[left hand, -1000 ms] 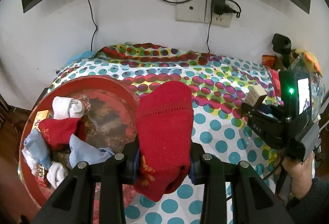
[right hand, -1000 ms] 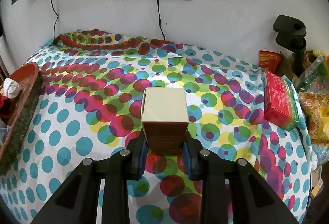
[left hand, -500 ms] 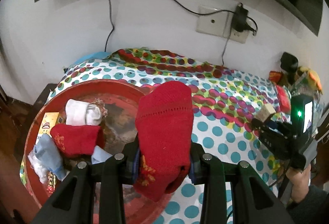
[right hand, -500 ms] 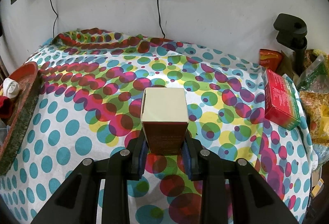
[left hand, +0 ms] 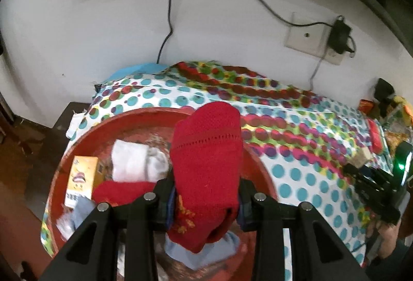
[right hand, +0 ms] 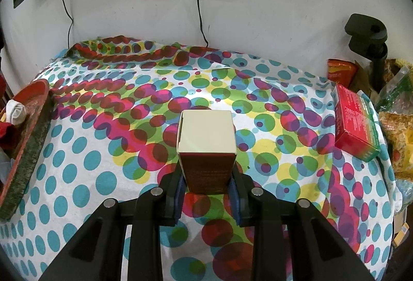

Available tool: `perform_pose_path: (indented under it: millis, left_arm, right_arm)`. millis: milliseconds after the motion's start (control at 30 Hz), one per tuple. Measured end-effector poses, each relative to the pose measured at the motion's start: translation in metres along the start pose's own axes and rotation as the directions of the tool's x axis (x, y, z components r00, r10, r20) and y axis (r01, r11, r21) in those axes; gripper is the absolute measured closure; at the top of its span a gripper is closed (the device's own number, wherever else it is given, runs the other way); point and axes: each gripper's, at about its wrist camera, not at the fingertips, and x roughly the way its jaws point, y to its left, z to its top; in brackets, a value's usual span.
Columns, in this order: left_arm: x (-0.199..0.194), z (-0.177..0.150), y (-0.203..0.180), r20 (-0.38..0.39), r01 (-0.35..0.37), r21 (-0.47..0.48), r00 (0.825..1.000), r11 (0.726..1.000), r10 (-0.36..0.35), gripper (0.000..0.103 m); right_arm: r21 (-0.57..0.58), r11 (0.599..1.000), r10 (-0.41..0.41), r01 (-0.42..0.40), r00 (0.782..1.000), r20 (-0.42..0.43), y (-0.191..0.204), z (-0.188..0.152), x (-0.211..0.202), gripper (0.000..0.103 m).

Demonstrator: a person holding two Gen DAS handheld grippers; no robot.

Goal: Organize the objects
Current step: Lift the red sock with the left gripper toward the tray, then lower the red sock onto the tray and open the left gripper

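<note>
The left gripper (left hand: 206, 201) squeezes a red sock (left hand: 207, 159), held up over the big red bowl (left hand: 260, 172) where a white sock (left hand: 136, 163), another red sock (left hand: 121, 192) and a yellow box (left hand: 81, 179) already lie. The sock is floppy — let go too near the rim and it could hang over the side. The right gripper (right hand: 207, 186) is shut tight on a small box (right hand: 206, 144) above the spotty cloth (right hand: 77, 165), far from the bowl — a loose hold might let it slide out.
</note>
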Motion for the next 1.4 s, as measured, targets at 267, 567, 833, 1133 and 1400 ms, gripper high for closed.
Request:
perform_pose_path:
  millis: [267, 567, 833, 1133, 1400]
  left_arm:
    - [0.033, 0.019, 0.027, -0.065, -0.061, -0.009, 0.996, 0.998, 0.060, 0.067]
    - [0.059, 0.032, 0.048, -0.107, -0.084, -0.024, 0.991, 0.996, 0.081, 0.065]
    - [0.073, 0.029, 0.061, -0.158, -0.084, -0.080, 0.985, 0.993, 0.071, 0.053]
    - [0.063, 0.022, 0.061, -0.140, -0.102, -0.053, 0.986, 0.993, 0.094, 0.048]
    - [0.051, 0.011, 0.059, -0.123, -0.073, -0.040, 0.990, 0.997, 0.067, 0.048]
  right_arm:
    - [0.003, 1.000, 0.002, -0.002, 1.000, -0.003, -0.001, 0.000, 0.001, 0.075]
    - [0.004, 1.000, -0.006, 0.006, 1.000, -0.008, 0.001, -0.004, 0.000, 0.075]
    - [-0.001, 1.000, -0.013, 0.013, 1.000, -0.017, 0.003, -0.004, 0.003, 0.075]
    - [-0.014, 0.999, -0.030, 0.030, 0.999, -0.024, 0.009, -0.006, 0.000, 0.075]
    - [-0.020, 0.999, -0.038, 0.038, 0.999, -0.024, 0.011, -0.007, 0.001, 0.075]
